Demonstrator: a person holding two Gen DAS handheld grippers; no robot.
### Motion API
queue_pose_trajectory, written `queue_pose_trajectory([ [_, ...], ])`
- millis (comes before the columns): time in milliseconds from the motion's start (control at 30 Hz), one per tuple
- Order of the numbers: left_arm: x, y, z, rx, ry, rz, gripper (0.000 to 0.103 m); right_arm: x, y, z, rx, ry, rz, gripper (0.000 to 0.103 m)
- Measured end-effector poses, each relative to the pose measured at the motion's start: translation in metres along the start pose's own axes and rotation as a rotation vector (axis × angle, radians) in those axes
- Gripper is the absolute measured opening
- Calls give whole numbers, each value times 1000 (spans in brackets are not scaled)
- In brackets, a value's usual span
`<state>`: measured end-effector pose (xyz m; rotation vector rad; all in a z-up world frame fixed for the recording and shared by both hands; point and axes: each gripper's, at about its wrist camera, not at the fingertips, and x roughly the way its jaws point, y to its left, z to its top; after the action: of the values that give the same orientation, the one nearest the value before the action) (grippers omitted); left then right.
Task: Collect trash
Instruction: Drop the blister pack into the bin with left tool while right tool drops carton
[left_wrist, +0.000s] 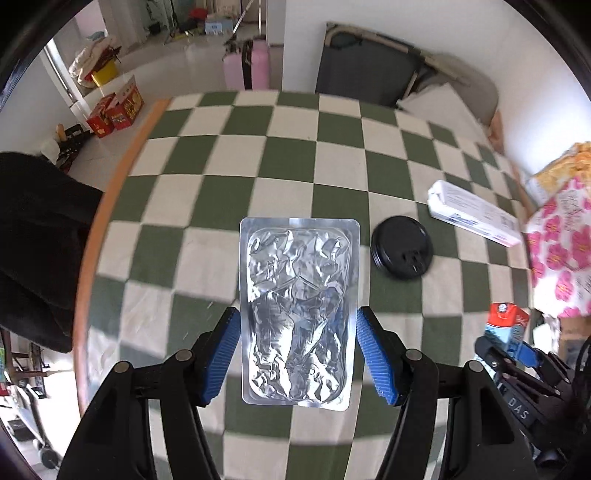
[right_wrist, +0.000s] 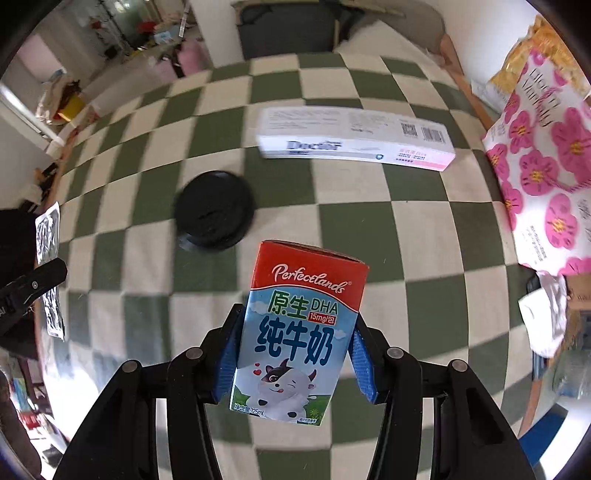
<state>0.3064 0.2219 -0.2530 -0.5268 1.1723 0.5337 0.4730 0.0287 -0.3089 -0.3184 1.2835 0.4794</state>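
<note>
I have both pieces of trash up off the tabletop (left_wrist: 229, 155). My left gripper (left_wrist: 298, 354) has its fingers (left_wrist: 221, 360) clamped across the long edges of a foil blister pack (left_wrist: 298, 314); it looks feather-light, thin and crinkly, so I judge it will bend or slip if I squeeze hard, and the flat rim is the place to hold it. My right gripper (right_wrist: 293, 358) has its fingers closed on the sides of a small milk carton (right_wrist: 299, 332), which hangs a little tilted; the card is stiff enough but would dent, and I cannot tell whether it is empty. A black cup lid (right_wrist: 215, 209) and a long white box (right_wrist: 356, 138) lie on the green and white checked cloth toward the right edge, beside a flowered bag (right_wrist: 543, 173). Beyond the far edge, the room is cluttered with a folded cot, pink suitcases and red boxes.
</note>
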Motion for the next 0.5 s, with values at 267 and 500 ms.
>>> queue_pose_trajectory([
  [267, -76, 44, -100, 42, -108, -78, 61, -94, 63, -99, -34, -150, 45, 54],
  [500, -111, 86, -199, 90, -71, -131, 61, -152, 98, -234, 20, -194, 106, 54],
])
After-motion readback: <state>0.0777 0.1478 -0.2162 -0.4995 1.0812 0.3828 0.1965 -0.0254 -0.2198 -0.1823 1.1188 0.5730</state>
